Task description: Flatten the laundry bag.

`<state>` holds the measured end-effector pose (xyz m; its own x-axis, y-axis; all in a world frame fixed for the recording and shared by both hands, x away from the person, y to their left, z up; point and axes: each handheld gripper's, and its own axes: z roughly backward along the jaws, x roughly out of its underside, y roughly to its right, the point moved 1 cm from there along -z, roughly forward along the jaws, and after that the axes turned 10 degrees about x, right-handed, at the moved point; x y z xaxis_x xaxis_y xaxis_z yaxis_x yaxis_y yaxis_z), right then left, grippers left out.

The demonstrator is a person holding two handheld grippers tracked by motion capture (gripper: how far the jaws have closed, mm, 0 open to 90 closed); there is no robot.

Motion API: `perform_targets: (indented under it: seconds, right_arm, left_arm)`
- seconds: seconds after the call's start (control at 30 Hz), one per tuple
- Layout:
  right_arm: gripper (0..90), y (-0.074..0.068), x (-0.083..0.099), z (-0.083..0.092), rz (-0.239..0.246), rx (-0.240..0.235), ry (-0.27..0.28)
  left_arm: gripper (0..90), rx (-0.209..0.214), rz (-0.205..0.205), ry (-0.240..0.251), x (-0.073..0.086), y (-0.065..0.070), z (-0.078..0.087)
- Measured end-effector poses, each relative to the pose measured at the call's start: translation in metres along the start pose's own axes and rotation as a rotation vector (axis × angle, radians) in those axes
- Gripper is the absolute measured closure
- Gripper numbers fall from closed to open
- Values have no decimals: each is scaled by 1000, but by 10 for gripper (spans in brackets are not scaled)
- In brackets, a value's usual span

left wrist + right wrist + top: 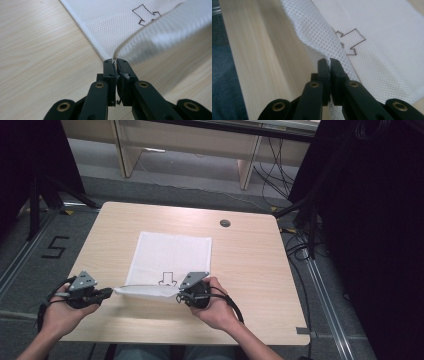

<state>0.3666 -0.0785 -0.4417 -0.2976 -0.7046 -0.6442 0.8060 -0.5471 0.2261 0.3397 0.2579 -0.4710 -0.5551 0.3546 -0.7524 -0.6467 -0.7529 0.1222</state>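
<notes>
Cloth of white mesh lies spread on the pale wooden surface, toward its middle and near side, with a small outlined arrow mark drawn close to its near edge. That near edge is lifted off the wood and folded a little over the flat part, stretched between the two claws. The left claw sits at the near left corner; in the left gripper view its jaws stand narrow, with a slim gap between them, and the corner of the cloth meets their tips, with a few white threads caught between the pads; whether the pads still press on it cannot be told. The right claw is at the near edge just right of the arrow mark; in the right gripper view its jaws are pressed together on a fold of cloth, which rises from the tips and also hangs out below them. Both hands rest low over the near part of the surface, the left hand beyond the cloth's left side, the right hand just behind its claw
</notes>
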Motion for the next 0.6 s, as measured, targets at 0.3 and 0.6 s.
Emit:
perform_targets:
  seconds: [0.3, 0.6]
  right_arm:
    - [883, -18, 18, -18, 15, -50, -77]
    - [746, -28, 24, -17, -17, -97, -120]
  left_arm:
    - [803, -9, 24, 76, -8, 7, 1]
    - [769, 78, -50, 37, -20, 29, -27]
